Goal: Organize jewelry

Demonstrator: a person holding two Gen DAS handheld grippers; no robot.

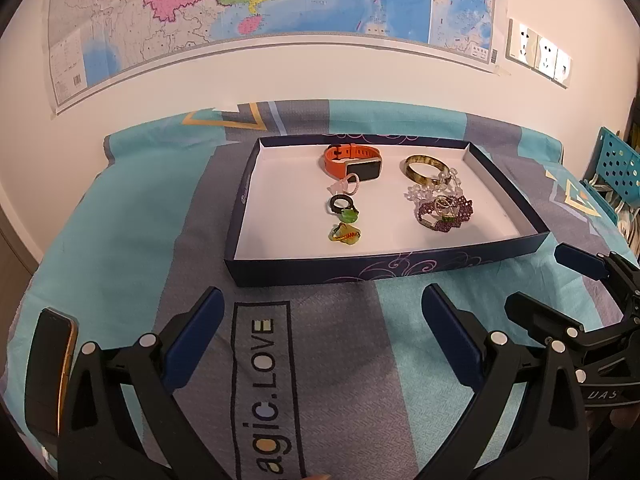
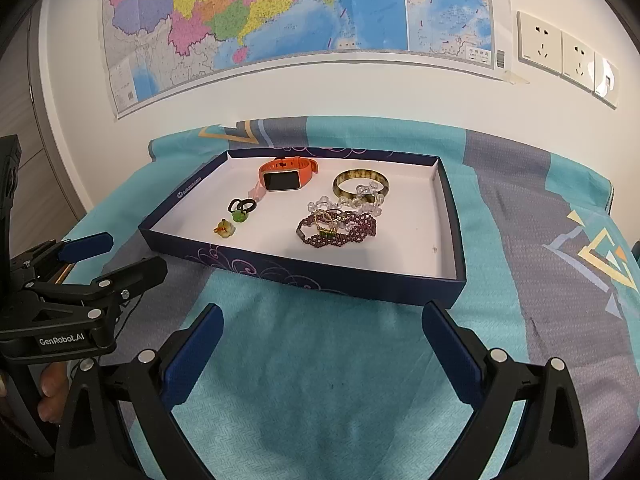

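Blue-padded fingers spread wide on both tools, nothing between them. Left gripper [image 1: 320, 344] and right gripper [image 2: 320, 352] hover side by side over the bedspread [image 2: 320, 400], short of the tray, likely parked here to keep the view open.

Phone [image 1: 50, 368] lies at the left gripper's near left, out of any reach path.

Tray [image 1: 360, 268], dark blue with white floor, sits square ahead. All the jewelry lies inside it, in two rough columns: left, yellow-green charm [image 1: 345, 235], black ring [image 1: 341, 203], pink ring [image 1: 349, 185], orange smartwatch [image 1: 354, 162]; right, purple bead bracelet [image 1: 444, 212] tangled with clear beads [image 1: 436, 188] overlapping the amber bangle [image 1: 426, 169]. This fits sorting either finished or pending.

Obstacles: tray's near wall; the tangle.

Far: wall map [image 1: 260, 8], sockets [image 2: 560, 48].
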